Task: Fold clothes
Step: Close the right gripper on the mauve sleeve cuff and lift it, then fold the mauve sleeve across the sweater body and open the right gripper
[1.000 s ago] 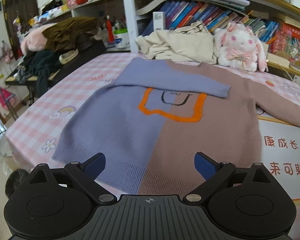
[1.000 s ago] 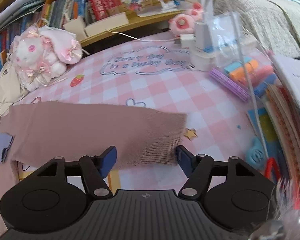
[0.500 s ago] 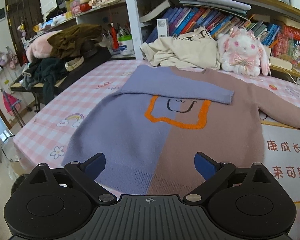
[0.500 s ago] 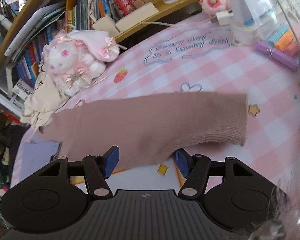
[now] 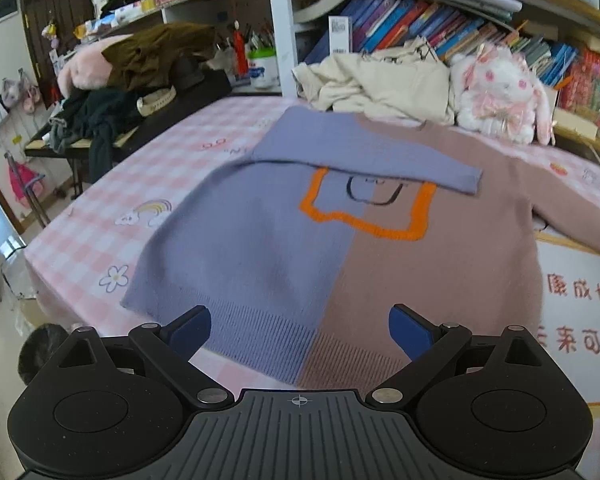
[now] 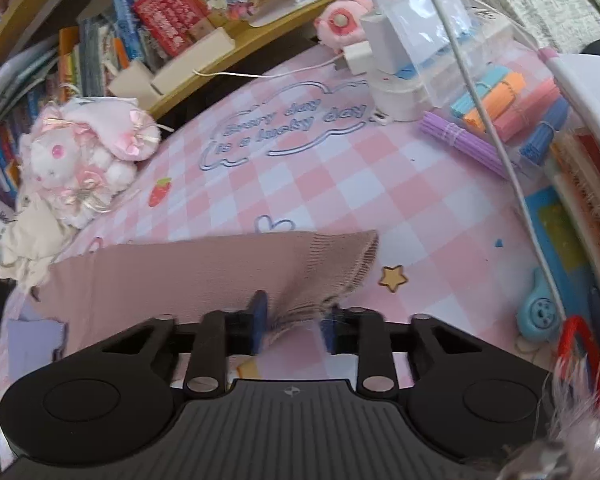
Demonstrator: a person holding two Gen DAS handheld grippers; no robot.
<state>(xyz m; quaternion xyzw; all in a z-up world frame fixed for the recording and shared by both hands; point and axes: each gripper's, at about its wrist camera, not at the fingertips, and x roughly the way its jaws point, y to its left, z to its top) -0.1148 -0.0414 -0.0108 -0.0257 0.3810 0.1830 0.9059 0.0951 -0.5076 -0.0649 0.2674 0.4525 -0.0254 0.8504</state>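
- On the pink-and-white checked tablecloth a two-tone sweater lies flat, front up, its one half lavender-blue and the other dusty pink, with an orange-outlined motif across the chest.
- The lavender sleeve is already folded in across the chest, its cuff end resting just over the top edge of the orange outline.
- The pink sleeve stretches out sideways over the cloth (in the left wrist view it runs off the frame's right edge).
- The right gripper has the ribbed cuff of that pink sleeve between its blue pads; its jaws are closing, and the knit is bunched and pulled up into the narrow gap, so the pads press on it.
- The left gripper hangs above the sweater's ribbed hem with its jaws spread wide and nothing between them; it touches no fabric.
- A white and pink plush rabbit sits against the bookshelf just beyond the sweater's pink shoulder, beside a crumpled cream garment near the collar.
- Beyond the pink cuff, the cloth bears a small yellow star print just beside it, and farther off lie bundles of coloured sticks and a clear plastic box.
- A white cord runs across the sticks on that side.
- Dark clothes are heaped on a black side table well apart from the sweater, past the lavender side.
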